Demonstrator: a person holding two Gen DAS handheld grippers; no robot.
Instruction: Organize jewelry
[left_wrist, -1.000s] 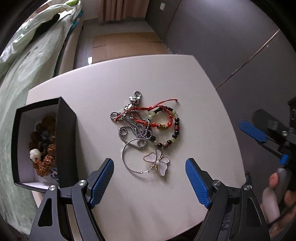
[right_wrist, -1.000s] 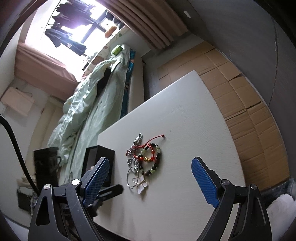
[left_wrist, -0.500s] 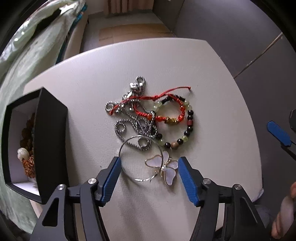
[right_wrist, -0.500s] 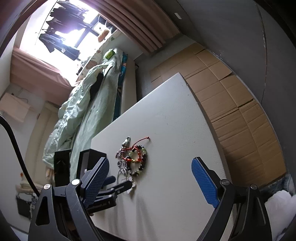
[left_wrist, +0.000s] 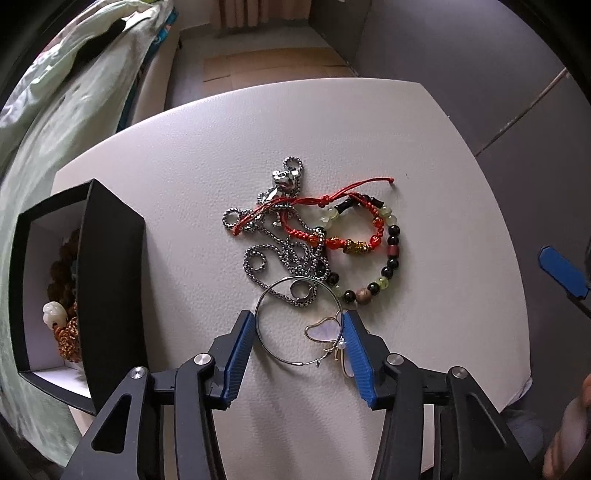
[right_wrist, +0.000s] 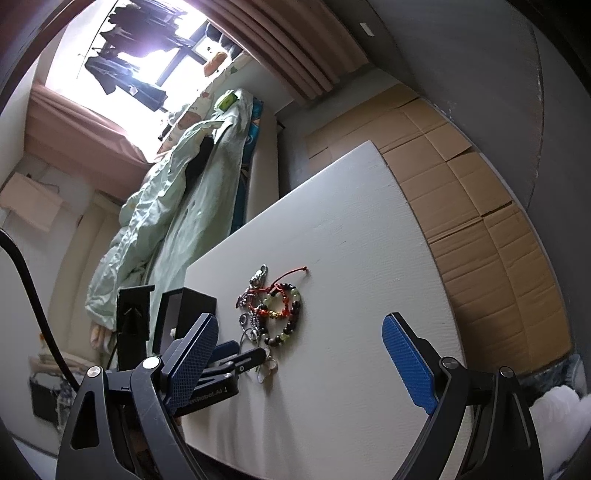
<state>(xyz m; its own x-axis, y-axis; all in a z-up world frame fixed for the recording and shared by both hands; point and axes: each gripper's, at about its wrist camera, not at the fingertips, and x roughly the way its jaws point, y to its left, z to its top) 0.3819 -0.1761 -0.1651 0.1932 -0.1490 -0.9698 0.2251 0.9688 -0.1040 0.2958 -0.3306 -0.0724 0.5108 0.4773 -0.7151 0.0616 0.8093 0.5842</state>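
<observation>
Left tool (right_wrist: 236, 354): partial lettering "Robot.AI 1"

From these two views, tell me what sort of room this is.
Most likely a bedroom at home. A bed with a rumpled pale green quilt runs beside the white table, curtains frame a bright window, and clothes hang outside it.

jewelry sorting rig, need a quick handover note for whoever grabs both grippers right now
Left gripper: its jaws have just been closing around the thin silver wire bangle with the pearly butterfly charm, not yet pinched.
Right gripper: open, empty, held off to the side.
On the white table: silver chain necklace, red cord bracelet, dark and green bead bracelet, tangled.
Black open box already holds brown beads.
Left to do: box the bangle, then the pile.
</observation>
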